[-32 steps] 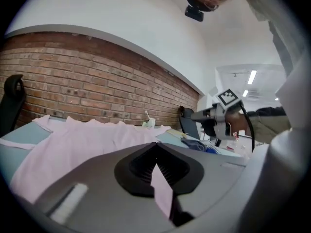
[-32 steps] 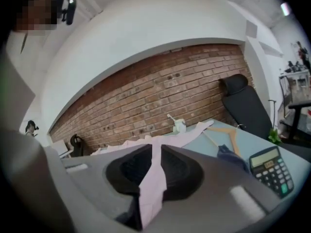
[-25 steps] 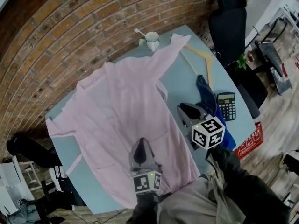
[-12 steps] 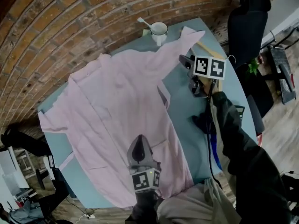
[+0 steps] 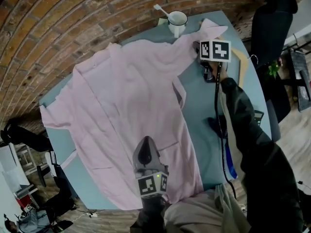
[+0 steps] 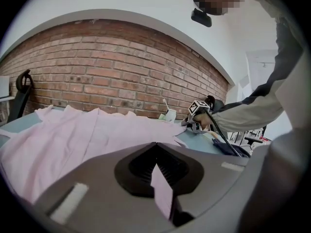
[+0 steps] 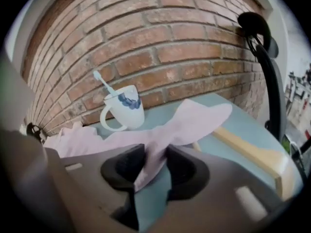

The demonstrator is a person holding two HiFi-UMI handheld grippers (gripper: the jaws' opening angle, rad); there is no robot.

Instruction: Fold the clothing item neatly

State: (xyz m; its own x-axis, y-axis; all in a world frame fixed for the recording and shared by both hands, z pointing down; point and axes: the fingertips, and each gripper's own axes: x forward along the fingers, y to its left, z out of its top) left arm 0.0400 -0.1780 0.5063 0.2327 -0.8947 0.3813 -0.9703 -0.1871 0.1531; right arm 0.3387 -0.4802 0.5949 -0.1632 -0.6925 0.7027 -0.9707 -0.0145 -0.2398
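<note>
Nearest the person, at 6 o'clock of the blue surface (image 5: 204, 110), the left hand-held gripper (image 5: 146, 143) has its jaws together on the lower part of the pink shirt (image 5: 126, 96). Its own view shows a thin fold of the pink cloth pinched between the pads. The shirt lies spread open and mostly flat over the left and middle of the surface, from 6 o'clock up toward 11, with one arm of it reaching the edge at 9 o'clock. Bare surface shows to the right of the shirt, and a dark blue cloth (image 5: 219, 129) lies there at about 4 o'clock, partly under the person's right arm. Farther out, at 1 o'clock, the right hand-held gripper (image 5: 196, 47) is at the other sleeve (image 5: 210, 29). Its jaws stand apart and have just been closing. The sleeve runs up between them against one pad while bare surface shows beside the other, so the cloth is not clamped. A wooden hanger (image 5: 241, 64) lies just right of this sleeve, one end under the cuff. Beyond, at 12 o'clock by the far edge, stands a white mug (image 5: 177, 18) with a spoon (image 5: 160, 8) in it, close to the brick wall (image 5: 73, 23). A black chair (image 5: 272, 18) stands past the corner at 2 o'clock
</note>
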